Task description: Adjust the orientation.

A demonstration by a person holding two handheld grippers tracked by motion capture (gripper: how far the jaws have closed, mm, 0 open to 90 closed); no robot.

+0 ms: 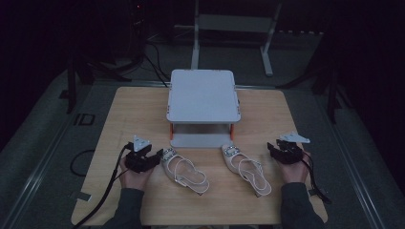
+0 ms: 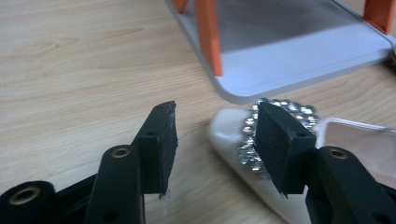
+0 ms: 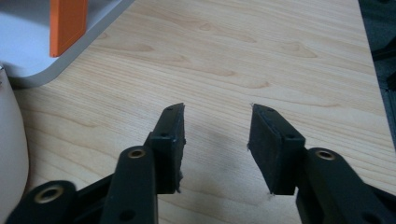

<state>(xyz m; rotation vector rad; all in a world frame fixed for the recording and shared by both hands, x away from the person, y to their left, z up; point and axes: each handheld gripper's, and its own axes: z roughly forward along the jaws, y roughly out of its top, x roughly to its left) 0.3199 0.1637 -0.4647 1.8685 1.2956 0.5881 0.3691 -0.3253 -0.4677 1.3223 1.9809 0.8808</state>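
- Bench (image 1: 129, 109): pale wood, carries everything below.
- Stand (image 1: 203, 95): grey, two-tier, orange legs, at the far middle.
- Left shoe (image 1: 184, 171): white, jewelled toe, just right of the left gripper.
- Right shoe (image 1: 246, 168): white, near the right gripper.
- Left gripper (image 2: 215, 140): fingers apart, empty, one before the jewelled toe.
- Right gripper (image 3: 215, 140): fingers apart, over bare wood.

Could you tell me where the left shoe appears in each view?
High view: left shoe, lower centre-left, beside the left gripper.
Left gripper view: its jewelled toe, lower right, at the right jaw.
Right gripper view: cannot tell; a white edge at far left.
Shared landmark: shelf.
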